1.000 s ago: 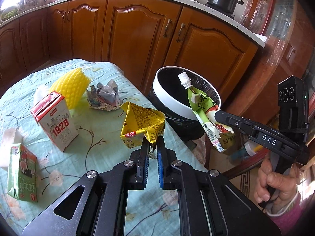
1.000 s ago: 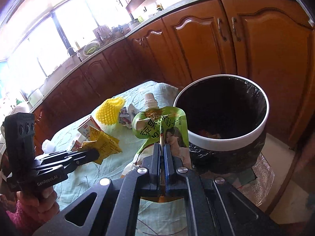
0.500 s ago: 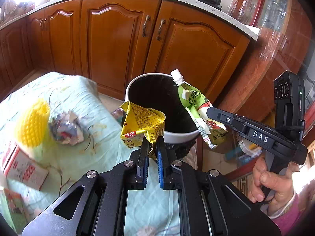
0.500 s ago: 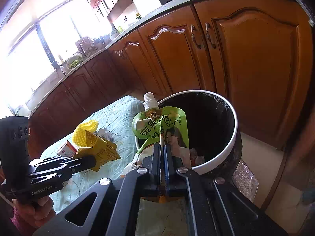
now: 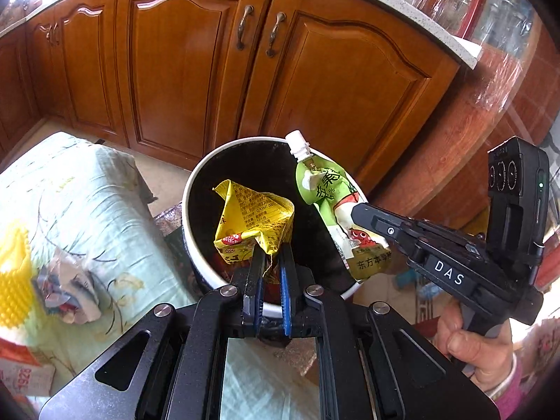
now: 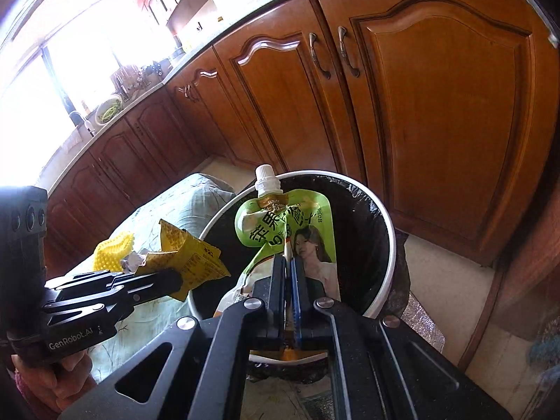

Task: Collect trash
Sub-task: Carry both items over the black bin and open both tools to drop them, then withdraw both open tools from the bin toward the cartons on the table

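Swung over from the tabletop (image 5: 87, 217) since before — now above the bin (image 5: 196, 189). Left gripper (image 5: 269, 255) pinching yellow wrapper (image 5: 252, 220), right gripper (image 6: 288, 262) clamped on green pouch (image 6: 280, 224), both over the opening.

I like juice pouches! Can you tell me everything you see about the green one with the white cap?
The green pouch is a soft, crinkled plastic drink bag with a white screw cap on a spout at its top. It shows black writing, a picture of a woman on one side and a small red cartoon figure on the other. It looks squashed and mostly empty. The right tool pinches its middle, shut tight, holding it spout-up over the black-lined bin. Nothing else touches it.
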